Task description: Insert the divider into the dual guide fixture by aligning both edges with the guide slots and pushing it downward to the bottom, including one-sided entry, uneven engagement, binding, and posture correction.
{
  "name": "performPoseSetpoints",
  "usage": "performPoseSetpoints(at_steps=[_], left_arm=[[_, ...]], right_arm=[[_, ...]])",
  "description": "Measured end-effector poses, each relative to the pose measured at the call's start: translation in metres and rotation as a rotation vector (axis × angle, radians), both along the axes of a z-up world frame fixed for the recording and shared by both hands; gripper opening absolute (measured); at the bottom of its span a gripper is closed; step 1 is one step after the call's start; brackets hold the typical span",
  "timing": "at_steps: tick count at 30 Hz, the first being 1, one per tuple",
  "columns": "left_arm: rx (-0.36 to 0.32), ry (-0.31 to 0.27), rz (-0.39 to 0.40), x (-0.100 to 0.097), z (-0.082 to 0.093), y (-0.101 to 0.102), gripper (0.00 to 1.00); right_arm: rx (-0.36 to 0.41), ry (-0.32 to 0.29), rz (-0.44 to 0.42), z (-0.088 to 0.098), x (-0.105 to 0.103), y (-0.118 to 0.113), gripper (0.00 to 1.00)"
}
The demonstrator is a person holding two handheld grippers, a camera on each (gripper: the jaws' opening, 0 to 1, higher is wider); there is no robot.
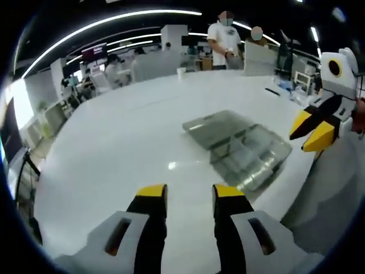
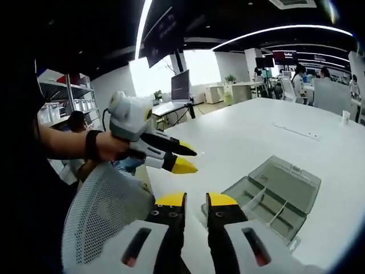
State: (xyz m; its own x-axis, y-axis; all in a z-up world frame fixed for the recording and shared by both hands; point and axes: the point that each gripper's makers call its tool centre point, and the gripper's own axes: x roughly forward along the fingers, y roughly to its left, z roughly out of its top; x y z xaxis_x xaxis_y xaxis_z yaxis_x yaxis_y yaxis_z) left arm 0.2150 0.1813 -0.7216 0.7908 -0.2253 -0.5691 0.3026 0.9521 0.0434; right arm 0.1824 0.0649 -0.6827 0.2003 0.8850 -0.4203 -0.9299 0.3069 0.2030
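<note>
Glossy white table (image 1: 131, 131), open-plan office, clear compartment box (image 1: 239, 142)

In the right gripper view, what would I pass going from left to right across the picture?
Person's hand → left gripper → mesh chair back → right gripper → clear plastic box on the white table → paper cup.

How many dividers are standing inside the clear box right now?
2 that I can make out in the right gripper view: one in the clear box nearer the grippers, one further right. Reflections may hide more.
</note>
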Motion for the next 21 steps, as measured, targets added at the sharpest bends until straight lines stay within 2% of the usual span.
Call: performPoseSetpoints(at_steps=[9, 17, 21], left_arm=[[0.013, -0.060, -0.055, -0.007, 0.014, -0.025, 0.29], [0.025, -0.073, -0.117, -0.009, 0.007, -0.047, 0.29], [0.028, -0.096, -0.131, -0.009, 0.012, -0.054, 0.29]], right_arm=[[0.017, 0.011, 0.001, 0.003, 0.000, -0.001, 0.09], [0.028, 0.039, -0.022, 0.002, 0.010, -0.011, 0.09], [0.036, 0.057, -0.024, 0.003, 0.014, -0.012, 0.10]])
